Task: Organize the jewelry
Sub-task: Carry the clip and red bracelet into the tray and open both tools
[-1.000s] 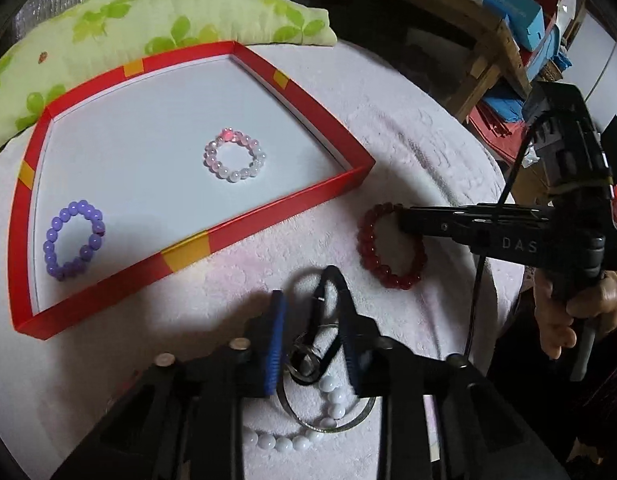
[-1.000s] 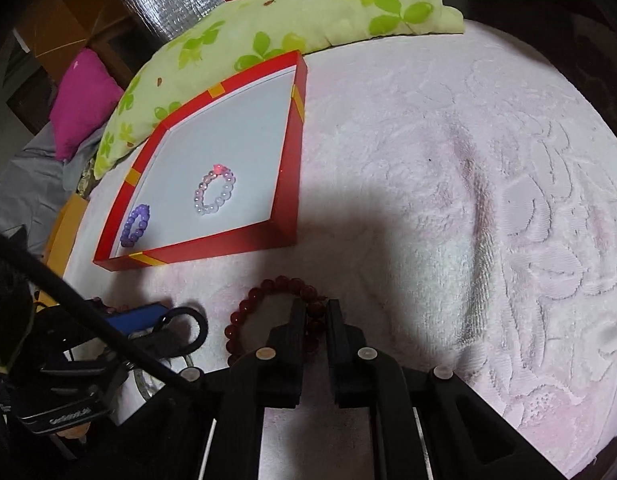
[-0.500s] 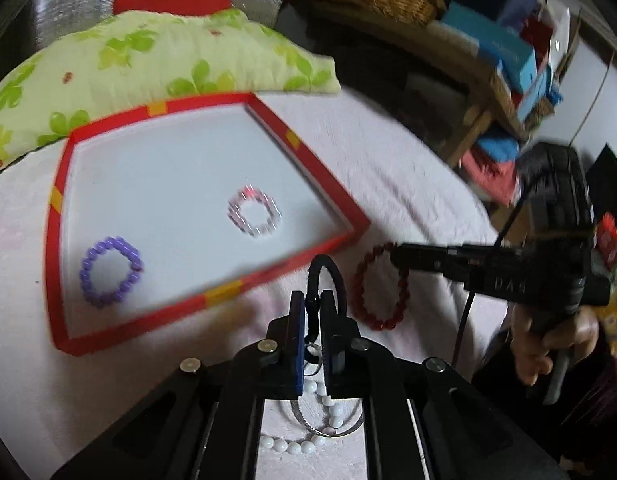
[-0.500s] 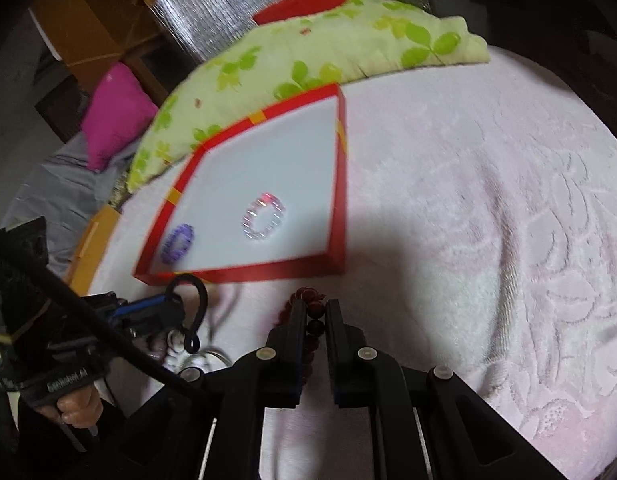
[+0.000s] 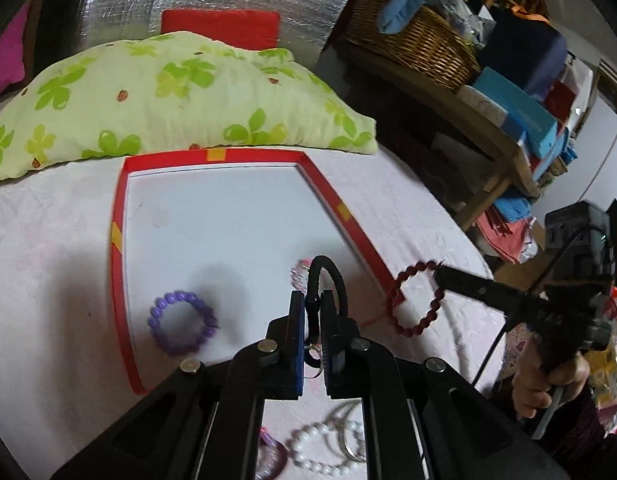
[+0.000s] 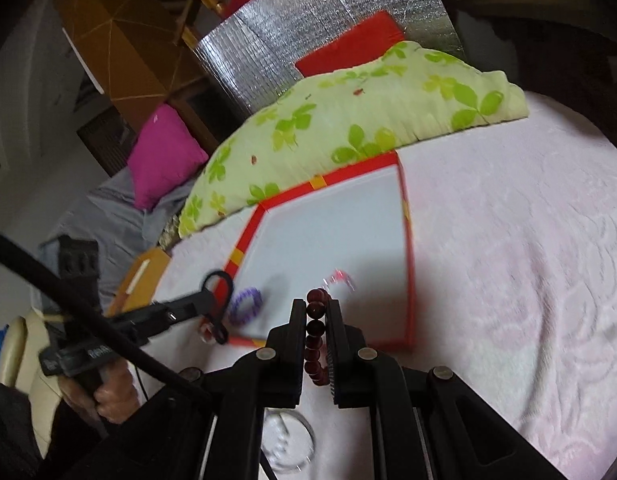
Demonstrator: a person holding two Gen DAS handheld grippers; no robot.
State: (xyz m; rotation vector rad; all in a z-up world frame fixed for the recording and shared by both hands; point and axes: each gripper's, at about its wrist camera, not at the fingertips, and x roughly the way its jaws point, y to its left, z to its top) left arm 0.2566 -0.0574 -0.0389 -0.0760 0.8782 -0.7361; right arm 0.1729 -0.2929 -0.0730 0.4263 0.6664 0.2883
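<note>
In the left wrist view my left gripper [image 5: 312, 308] is shut on a black cord loop [image 5: 332, 276] with a small metal ring, held above the red tray [image 5: 117, 280]. A purple bead bracelet [image 5: 182, 322] and a pink-and-white one [image 5: 298, 276], half hidden behind the loop, lie on the tray's white floor. To the right, my right gripper [image 5: 438, 274] carries a dark red bead bracelet [image 5: 418, 300] in the air. In the right wrist view the right gripper [image 6: 314, 308] is shut on those red beads [image 6: 314, 328], and the left gripper [image 6: 208, 298] is at the left.
A white pearl bracelet [image 5: 320, 454] and a silver bangle [image 5: 350, 438] lie on the pink cloth below the left gripper. A green-leaf pillow [image 5: 168, 100] borders the tray's far side. A wooden shelf with a wicker basket [image 5: 412, 40] stands at the right.
The left jaws closed on the black cord loop and lifted it toward the tray. The right gripper raised the red bead bracelet off the cloth.
</note>
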